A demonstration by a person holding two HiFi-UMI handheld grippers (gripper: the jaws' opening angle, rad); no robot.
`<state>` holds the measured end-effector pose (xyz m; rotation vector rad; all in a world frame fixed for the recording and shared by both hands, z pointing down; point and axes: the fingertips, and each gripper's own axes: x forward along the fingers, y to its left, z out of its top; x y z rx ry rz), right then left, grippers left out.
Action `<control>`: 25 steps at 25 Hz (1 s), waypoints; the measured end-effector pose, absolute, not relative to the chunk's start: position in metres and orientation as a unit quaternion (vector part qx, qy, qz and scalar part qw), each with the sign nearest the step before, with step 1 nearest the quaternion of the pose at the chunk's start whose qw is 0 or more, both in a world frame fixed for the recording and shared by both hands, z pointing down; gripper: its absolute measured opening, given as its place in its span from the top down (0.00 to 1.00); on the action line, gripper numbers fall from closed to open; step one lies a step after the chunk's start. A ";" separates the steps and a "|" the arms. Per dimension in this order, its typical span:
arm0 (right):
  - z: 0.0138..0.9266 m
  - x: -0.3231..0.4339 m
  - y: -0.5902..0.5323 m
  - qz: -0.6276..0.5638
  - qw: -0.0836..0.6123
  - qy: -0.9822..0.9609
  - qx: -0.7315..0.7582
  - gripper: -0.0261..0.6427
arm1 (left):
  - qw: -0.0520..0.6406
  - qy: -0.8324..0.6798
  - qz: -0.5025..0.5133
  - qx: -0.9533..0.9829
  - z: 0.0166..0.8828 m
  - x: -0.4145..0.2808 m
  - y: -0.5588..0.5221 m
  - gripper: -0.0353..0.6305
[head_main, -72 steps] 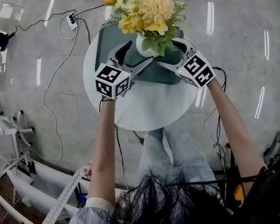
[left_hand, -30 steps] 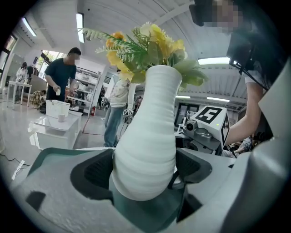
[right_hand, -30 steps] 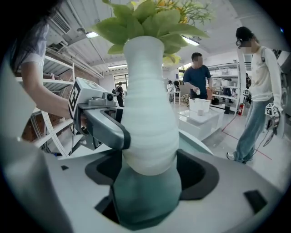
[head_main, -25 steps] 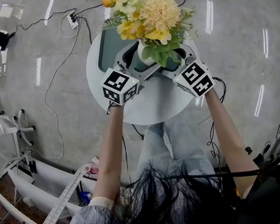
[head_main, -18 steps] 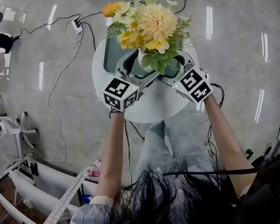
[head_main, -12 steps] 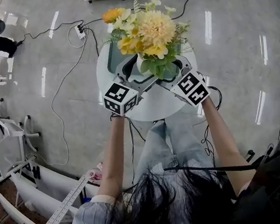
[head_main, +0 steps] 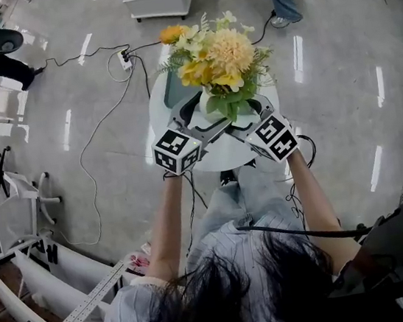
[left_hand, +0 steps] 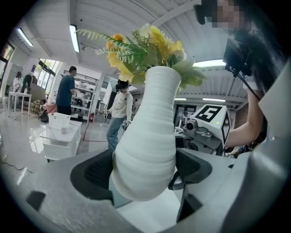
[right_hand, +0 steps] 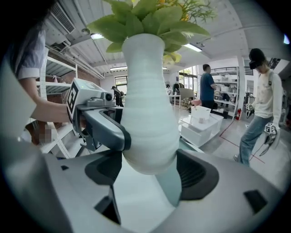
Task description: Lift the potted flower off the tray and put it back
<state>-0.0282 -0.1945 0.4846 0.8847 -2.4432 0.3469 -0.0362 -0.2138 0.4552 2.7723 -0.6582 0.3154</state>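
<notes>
The potted flower (head_main: 217,50), yellow and cream blooms in a ribbed, bulbous white vase (left_hand: 148,136), hangs above the green tray (head_main: 175,92), clamped by left gripper (head_main: 196,114) and right gripper (head_main: 252,109).

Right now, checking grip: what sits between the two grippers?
The white vase of flowers; left gripper and right gripper both clamp it, per head view.

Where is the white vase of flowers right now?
In the head view the vase is top centre, gripped by the left gripper and right gripper, above the green tray on the round table.
</notes>
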 end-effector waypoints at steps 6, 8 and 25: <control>0.471 -0.034 -0.161 0.121 0.270 -0.896 0.331 0.42 | 0.139 -0.219 0.107 0.960 0.442 -0.043 -0.180 0.32; 0.467 -0.035 -0.158 0.124 0.269 -0.896 0.330 0.42 | 0.141 -0.219 0.108 0.959 0.440 -0.043 -0.177 0.32; 0.448 -0.042 -0.114 0.135 0.260 -0.898 0.327 0.42 | 0.156 -0.230 0.092 0.956 0.420 -0.050 -0.134 0.32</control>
